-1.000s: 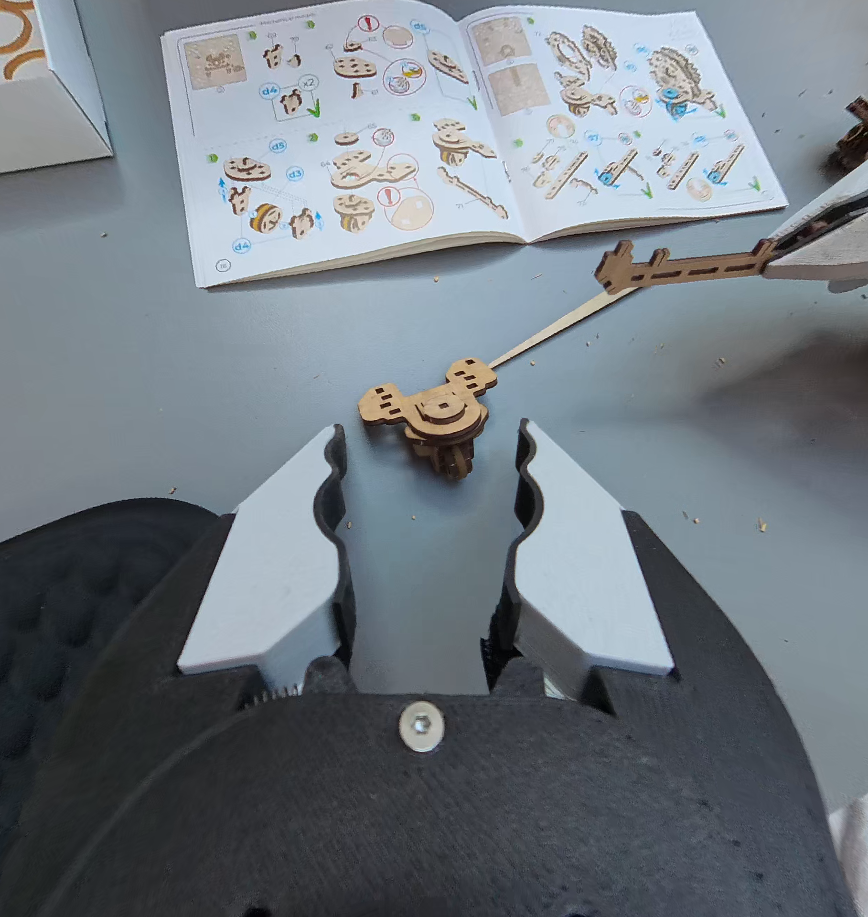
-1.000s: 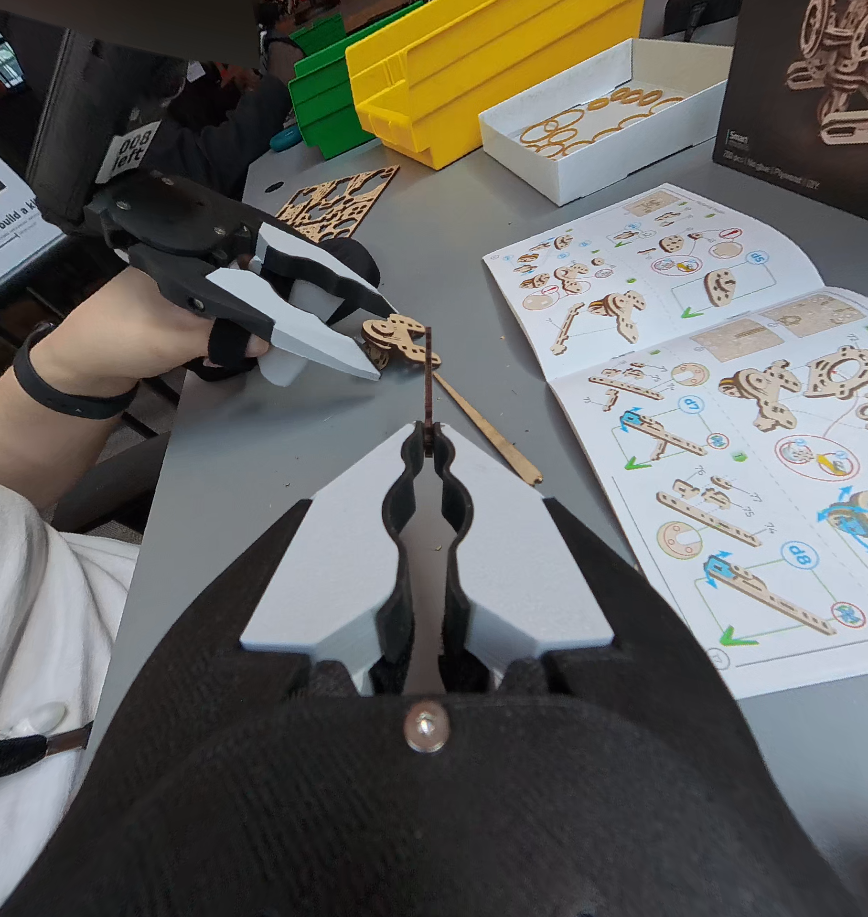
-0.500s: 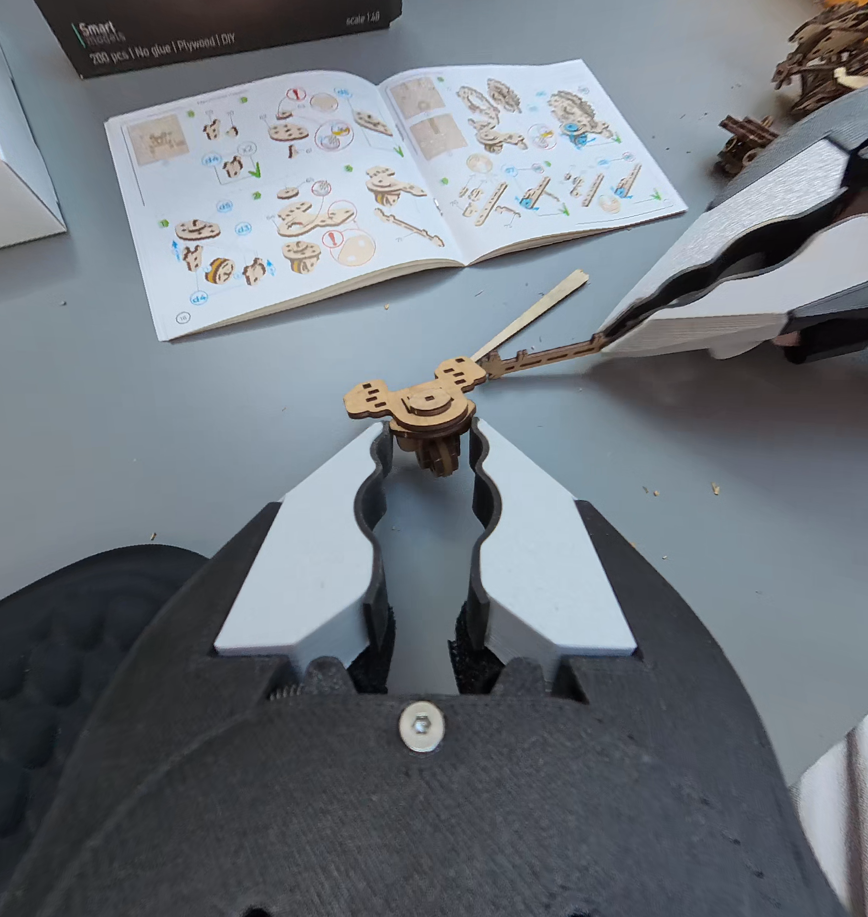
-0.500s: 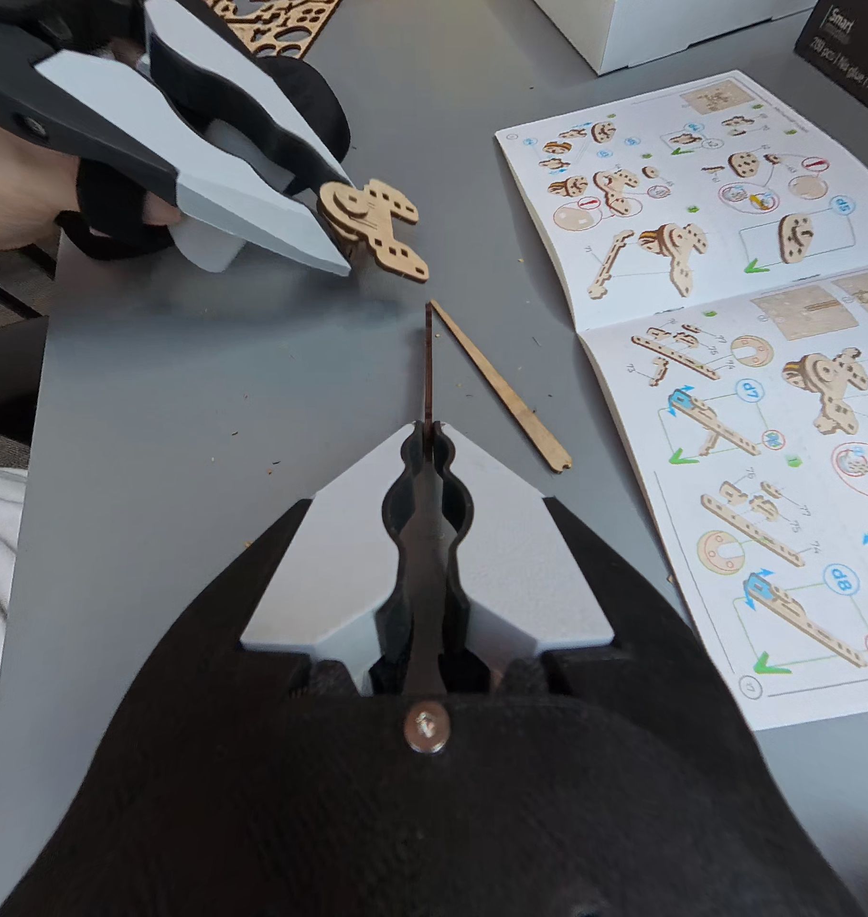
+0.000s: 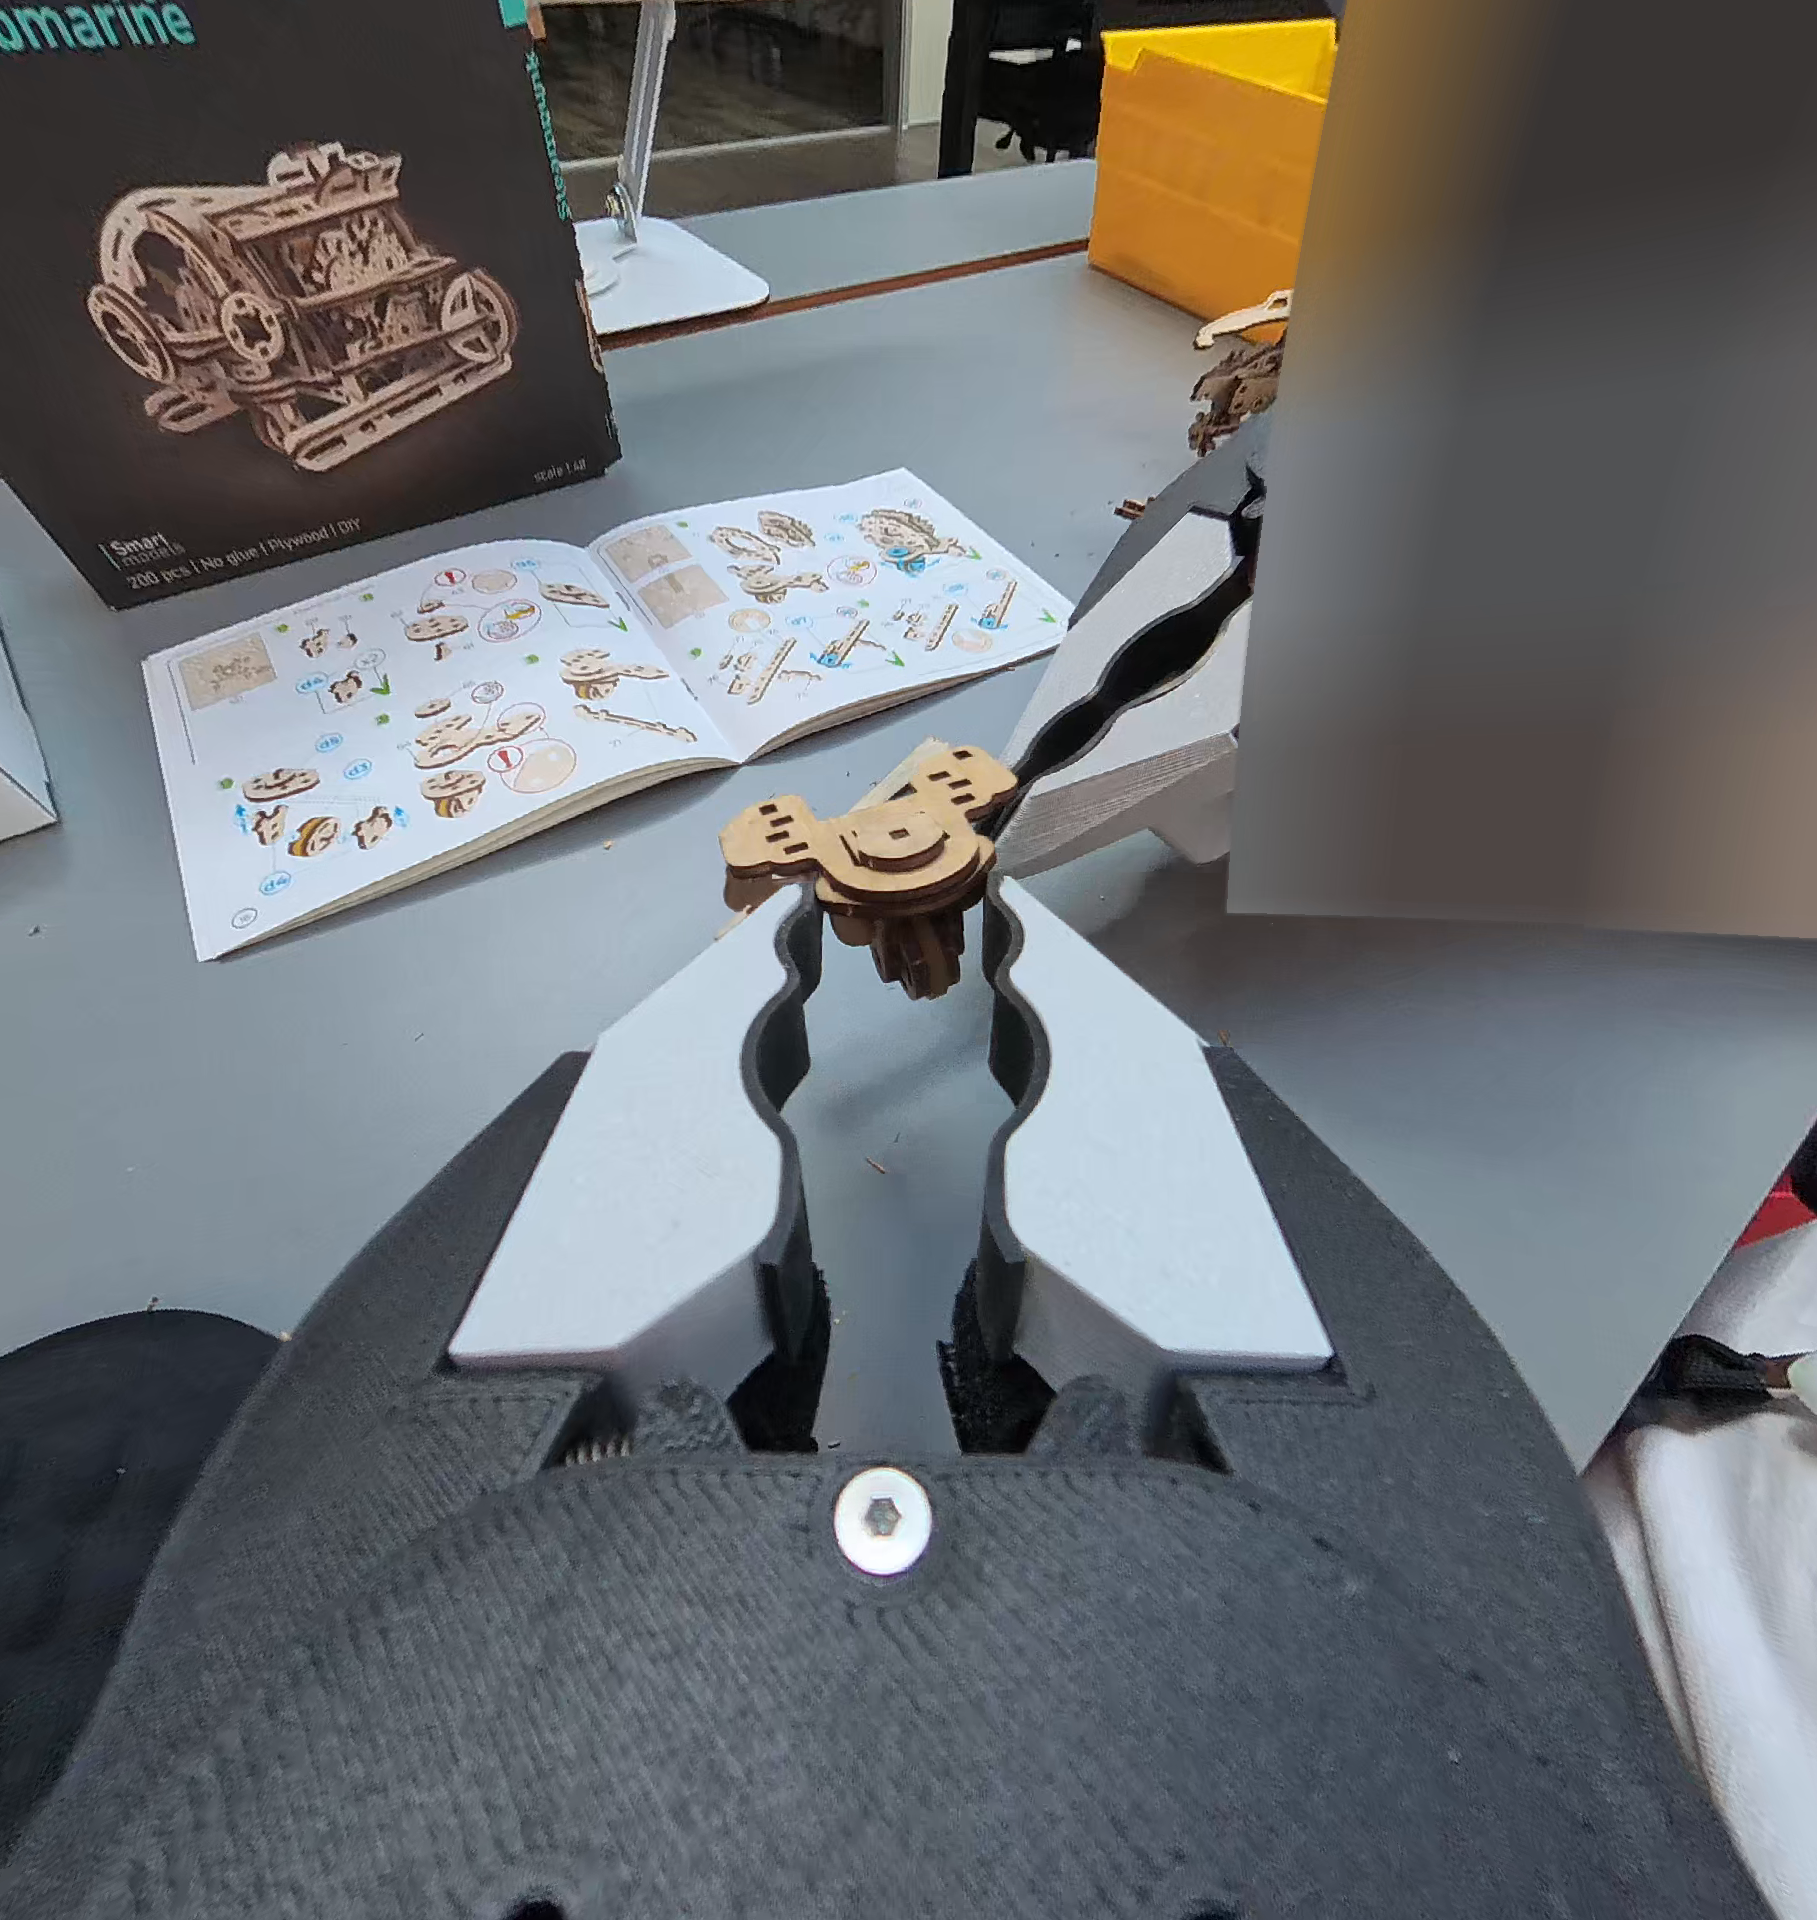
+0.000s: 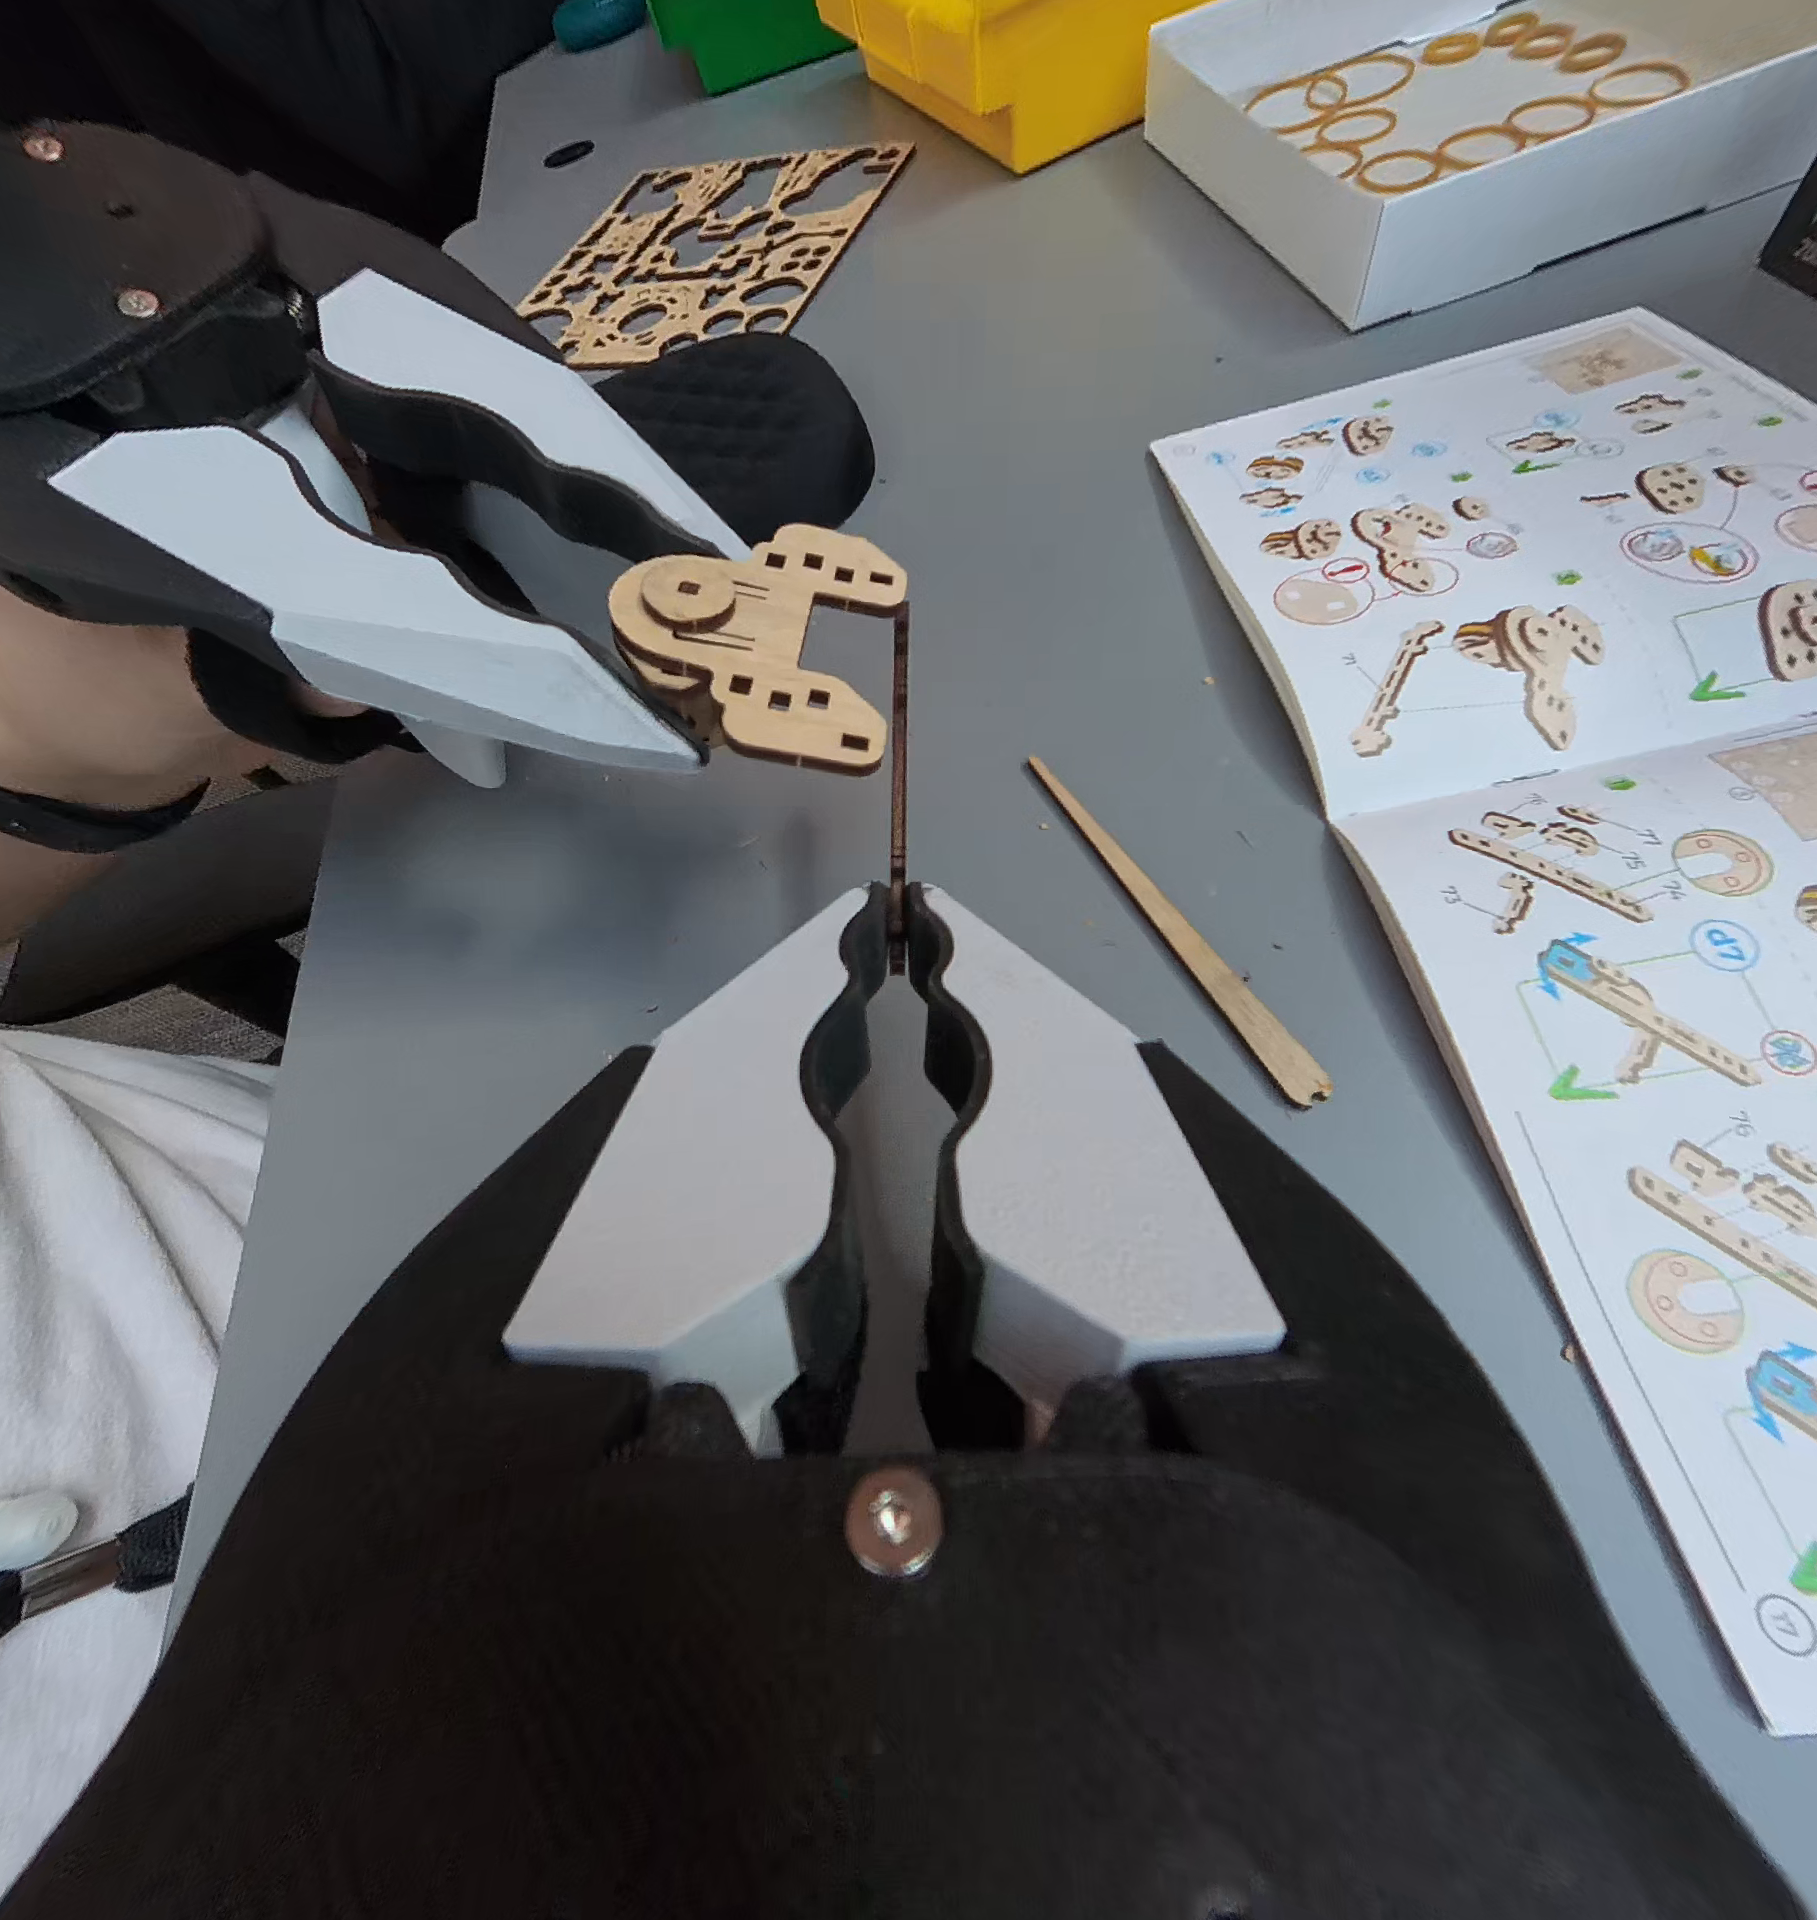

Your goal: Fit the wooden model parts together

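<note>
Grey counter [image 6: 987, 436] is cluttered as usual: open instruction booklet [image 5: 530, 707] in the middle of the left wrist frame, dark kit box [image 5: 260, 281] standing at its upper left, and in the right wrist frame a punched-out plywood sheet [image 6: 717, 249] near the top plus a white tray of wooden rings [image 6: 1455, 114] at upper right. So what changed: a second ago the wooden hub piece [image 6: 758, 649] was sitting on the counter with the left gripper [image 5: 899, 914] spread wide around it; now those fingers are clamped on the stub under the hub and the whole thing is lifted clear of the surface. The right gripper [image 6: 896, 902] has its fingers pinched together on the thin slotted strip [image 6: 898, 748], seen edge-on, and the strip's far end has closed in from well apart to right at the outer edge of the hub's two lobes. Can't tell whether it's actually seated in anything or just touching. My read is the pickup part is done and we're at the alignment-and-push step. A loose wooden stick [image 6: 1174, 925] lies on the counter just right of centre, unused.
</note>
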`<state>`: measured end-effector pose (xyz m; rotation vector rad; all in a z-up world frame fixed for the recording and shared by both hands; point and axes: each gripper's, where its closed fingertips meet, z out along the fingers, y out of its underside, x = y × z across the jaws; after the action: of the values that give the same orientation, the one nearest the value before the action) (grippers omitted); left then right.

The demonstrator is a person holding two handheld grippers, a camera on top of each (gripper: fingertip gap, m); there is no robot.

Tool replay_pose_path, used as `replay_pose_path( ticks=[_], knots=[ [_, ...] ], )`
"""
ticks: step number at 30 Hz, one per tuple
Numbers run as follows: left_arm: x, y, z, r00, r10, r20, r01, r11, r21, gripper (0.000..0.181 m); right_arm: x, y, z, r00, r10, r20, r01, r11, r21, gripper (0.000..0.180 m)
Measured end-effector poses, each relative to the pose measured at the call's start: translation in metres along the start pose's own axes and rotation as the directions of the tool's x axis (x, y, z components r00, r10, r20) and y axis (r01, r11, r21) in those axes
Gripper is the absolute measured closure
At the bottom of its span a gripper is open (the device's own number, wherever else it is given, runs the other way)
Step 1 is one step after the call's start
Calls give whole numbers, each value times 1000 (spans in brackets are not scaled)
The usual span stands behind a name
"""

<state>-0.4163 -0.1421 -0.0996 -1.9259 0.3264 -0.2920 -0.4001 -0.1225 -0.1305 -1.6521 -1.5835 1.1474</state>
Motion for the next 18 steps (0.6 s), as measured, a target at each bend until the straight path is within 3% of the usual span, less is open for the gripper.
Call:
replay_pose_path(
  ticks=[6, 18],
  knots=[
    [1, -18, -4, 993, 91, 80, -99, 990, 105, 152, -12, -22, -7, 998, -61, 25, 58, 992, 111, 178],
    [8, -17, 4, 945, 286, 159, -296, 954, 45, 151, -8, -28, -12, 993, -112, -28, 115, 984, 138, 178]
  ],
)
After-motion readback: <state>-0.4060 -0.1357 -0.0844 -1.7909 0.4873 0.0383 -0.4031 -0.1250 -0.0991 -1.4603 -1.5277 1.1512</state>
